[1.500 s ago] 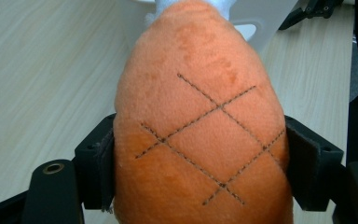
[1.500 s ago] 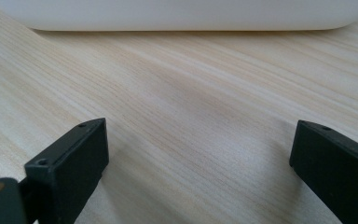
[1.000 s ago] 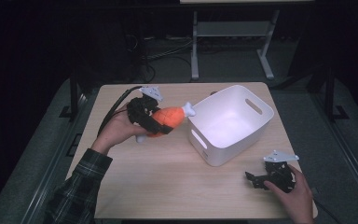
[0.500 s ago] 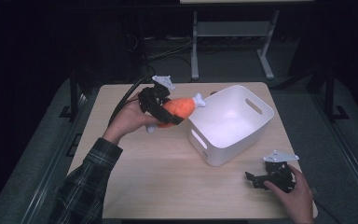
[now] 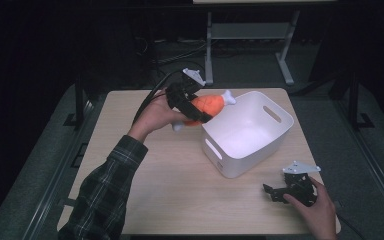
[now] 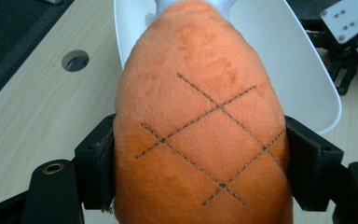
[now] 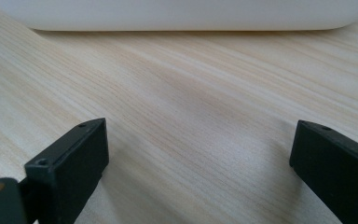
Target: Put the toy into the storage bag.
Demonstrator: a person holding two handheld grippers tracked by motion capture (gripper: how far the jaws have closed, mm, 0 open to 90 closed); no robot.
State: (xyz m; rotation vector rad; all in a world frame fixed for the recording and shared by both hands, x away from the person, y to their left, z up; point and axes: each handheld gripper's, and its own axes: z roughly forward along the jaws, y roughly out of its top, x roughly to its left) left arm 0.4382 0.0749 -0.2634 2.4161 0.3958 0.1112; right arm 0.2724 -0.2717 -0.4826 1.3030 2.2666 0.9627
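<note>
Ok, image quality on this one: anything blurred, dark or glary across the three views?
High view: the table is evenly lit, the room behind it nearly black, and the picture is a bit soft overall. Left gripper view: the orange plush drumstick is sharp down to its stitching, while the white bin behind is softer. Right gripper view: wood grain is clear nearby, and the bin's wall is bright and featureless.

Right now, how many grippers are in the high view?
2: left gripper at the bin's far-left rim, clamping the plush drumstick; right gripper near the table's front-right corner.
</note>
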